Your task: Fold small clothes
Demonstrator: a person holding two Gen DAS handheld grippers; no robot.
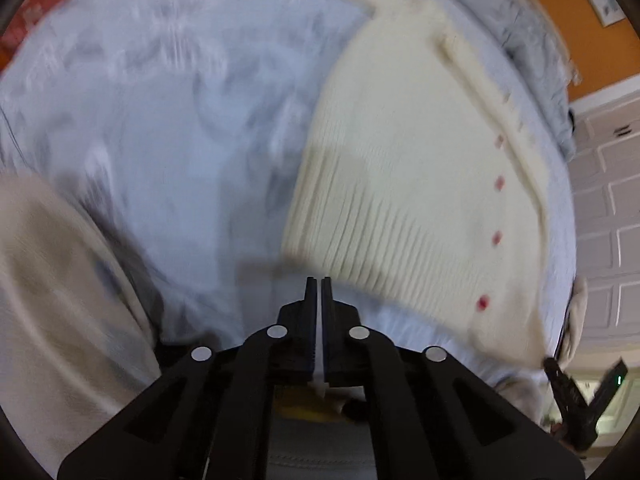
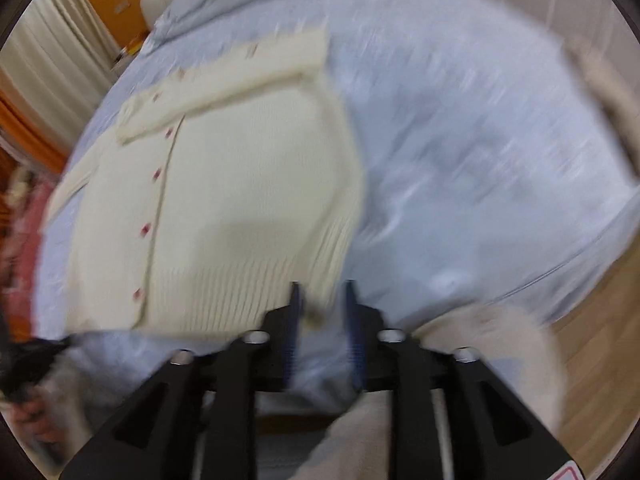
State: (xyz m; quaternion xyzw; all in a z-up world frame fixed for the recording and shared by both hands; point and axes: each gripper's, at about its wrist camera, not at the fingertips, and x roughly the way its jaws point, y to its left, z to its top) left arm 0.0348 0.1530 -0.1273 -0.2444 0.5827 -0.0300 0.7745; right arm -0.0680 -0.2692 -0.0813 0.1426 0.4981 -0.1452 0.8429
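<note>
Cream cardigan (image 1: 416,184) lies flat on the pale blue bedsheet (image 1: 160,120), right of centre. Only the right wrist view shows curtains (image 2: 52,52), upper left. Left gripper (image 1: 319,286) closed, empty; right gripper (image 2: 322,292) part open, holding nothing, its fingertips over the cardigan hem.

Cream buttoned cardigan (image 2: 224,200) flat on bedsheet (image 2: 460,160)
</note>
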